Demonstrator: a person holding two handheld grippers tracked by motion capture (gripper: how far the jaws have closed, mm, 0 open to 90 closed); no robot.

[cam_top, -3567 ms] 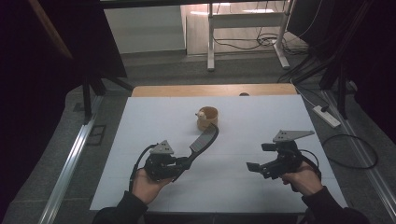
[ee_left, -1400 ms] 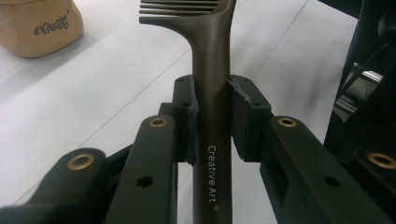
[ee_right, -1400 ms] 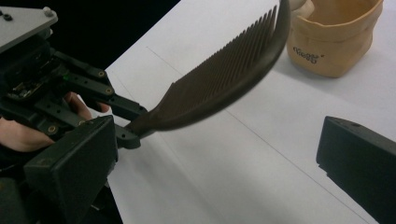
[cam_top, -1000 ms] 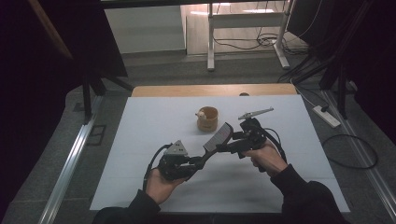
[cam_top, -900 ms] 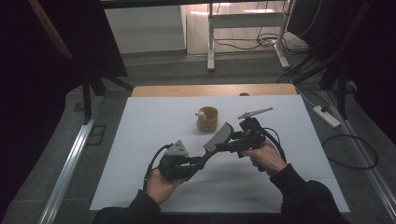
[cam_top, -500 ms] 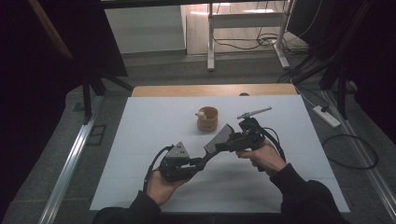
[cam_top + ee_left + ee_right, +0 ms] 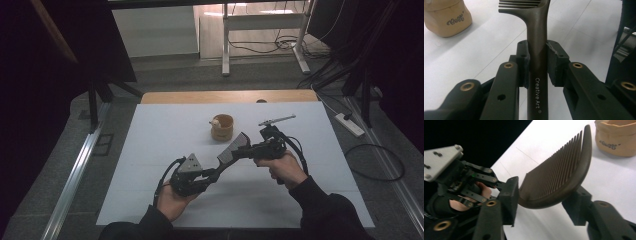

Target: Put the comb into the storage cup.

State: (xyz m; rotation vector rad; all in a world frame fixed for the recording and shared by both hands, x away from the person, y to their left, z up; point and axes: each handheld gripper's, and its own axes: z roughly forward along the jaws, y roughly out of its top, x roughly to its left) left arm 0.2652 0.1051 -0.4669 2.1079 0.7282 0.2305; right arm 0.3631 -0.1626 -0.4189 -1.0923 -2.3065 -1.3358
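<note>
Pads of the left hand-held gripper (image 7: 537, 62) press on both sides of the dark handle of a wide-toothed comb (image 7: 536, 37), printed "Creative Art", so this hand-held gripper clamps the handle and the comb runs straight out along the jaws, its teeth at the far end. In the high view the left hand-held gripper (image 7: 212, 175) sits low over the white counter (image 7: 150, 145), held from below by the person's left hand (image 7: 172, 200), and the comb (image 7: 232, 150) slants up and away from it to the right hand-held gripper (image 7: 250, 149). The right hand-held gripper's (image 7: 544, 202) jaws have just been closing, and the toothed head of the comb (image 7: 559, 180) lies between them; its curved back rests against the right-hand pad, while whether the left-hand pad touches the comb I cannot tell. The person's right hand (image 7: 282, 167) carries that hand-held gripper above the middle of the counter. Beyond the comb's head, near but apart from it, a small tan pouch (image 7: 222, 127) with dark lettering stands upright on the counter.
</note>
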